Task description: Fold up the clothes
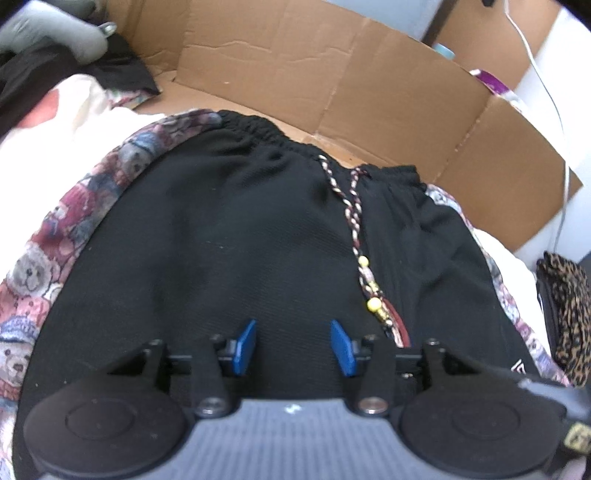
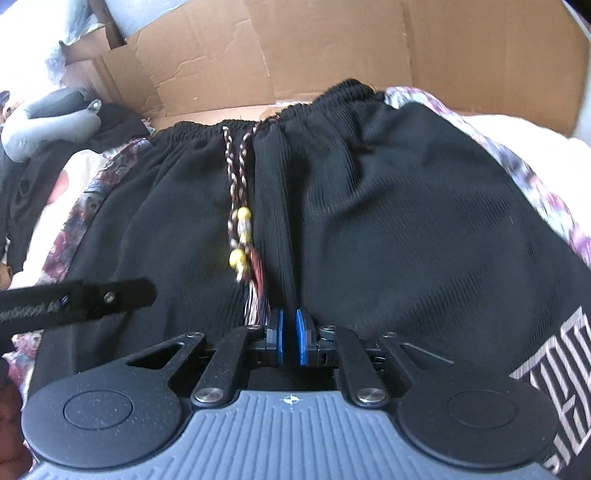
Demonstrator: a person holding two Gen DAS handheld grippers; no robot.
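One pair of black shorts (image 1: 229,236) lies spread flat over a teddy-bear print cloth (image 1: 40,266), its gathered waistband at the far edge, close to a brown cardboard wall (image 1: 332,74) that stands behind it. From the middle of the waistband run two braided cords (image 1: 351,206), side by side down the front of the shorts; on them sit at least two yellow beads (image 1: 373,303), and they end in a tassel. The left gripper (image 1: 293,345) hovers over the lower front of the shorts with its two blue pads spread apart and nothing between them. The right gripper (image 2: 289,341) has its two blue pads drawn close together on a raised ridge of the black fabric just right of the cords, pinching the shorts there. A pale printed pattern (image 2: 554,365) shows on the shorts at the lower right of the right wrist view. Off to the left lie one grey soft item (image 1: 55,33) and some dark clothing (image 1: 92,70); one leopard-print piece (image 1: 569,314) lies at the right.
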